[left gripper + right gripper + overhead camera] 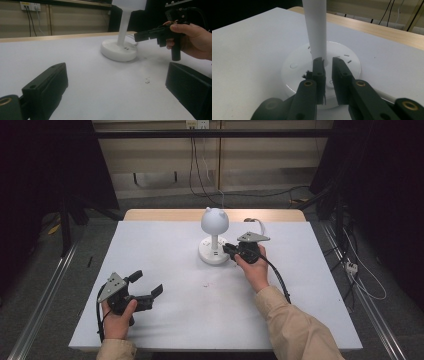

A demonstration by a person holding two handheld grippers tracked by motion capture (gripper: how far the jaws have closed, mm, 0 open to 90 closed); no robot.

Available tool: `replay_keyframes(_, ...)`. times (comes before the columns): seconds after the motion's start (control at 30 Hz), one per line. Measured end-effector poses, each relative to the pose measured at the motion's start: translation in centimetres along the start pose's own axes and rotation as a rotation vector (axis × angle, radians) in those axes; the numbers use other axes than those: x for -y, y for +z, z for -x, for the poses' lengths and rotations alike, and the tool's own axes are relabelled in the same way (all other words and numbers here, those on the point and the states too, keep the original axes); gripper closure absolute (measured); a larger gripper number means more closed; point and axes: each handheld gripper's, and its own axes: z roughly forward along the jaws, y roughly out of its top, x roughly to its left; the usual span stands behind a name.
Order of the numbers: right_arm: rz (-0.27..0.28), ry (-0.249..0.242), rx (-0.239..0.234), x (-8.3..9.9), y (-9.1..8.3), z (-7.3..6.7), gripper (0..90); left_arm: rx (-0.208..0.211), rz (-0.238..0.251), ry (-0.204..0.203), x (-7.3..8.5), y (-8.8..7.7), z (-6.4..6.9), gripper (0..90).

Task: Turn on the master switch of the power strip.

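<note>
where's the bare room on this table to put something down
The far left of the white table, left of the lamp, is bare, as is the middle strip between the left tool and the right forearm. It is crowded at the lamp's base, where the right tool hovers over it.

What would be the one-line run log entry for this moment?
right gripper: nearly shut, over lamp base by stem | left gripper: open, idle, near table front-left

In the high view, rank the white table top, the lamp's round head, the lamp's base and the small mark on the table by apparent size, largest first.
1. White table top
2. Lamp's base and lamp's round head: they look alike, too close to rank
3. Small mark
</note>
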Motion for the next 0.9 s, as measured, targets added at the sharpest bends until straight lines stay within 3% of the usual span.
replay_keyframes(0.47, -0.012, 0.031, -0.004, -0.16, 0.46, 0.13, 90.0, 0.002, 0.002, 0.001, -0.03, 0.02, 0.01, 4.0)
replay_keyframes(0.67, -0.02, -0.011, 0.0, -0.24, 0.75, -0.15, 90.0, 0.002, 0.007, -0.007, -0.04, -0.1, 0.01, 3.9)
replay_keyframes(0.9, -0.027, -0.013, 0.009, -0.04, 1.0, -0.05, 90.0, 0.002, 0.007, -0.006, -0.04, -0.1, 0.02, 3.9)
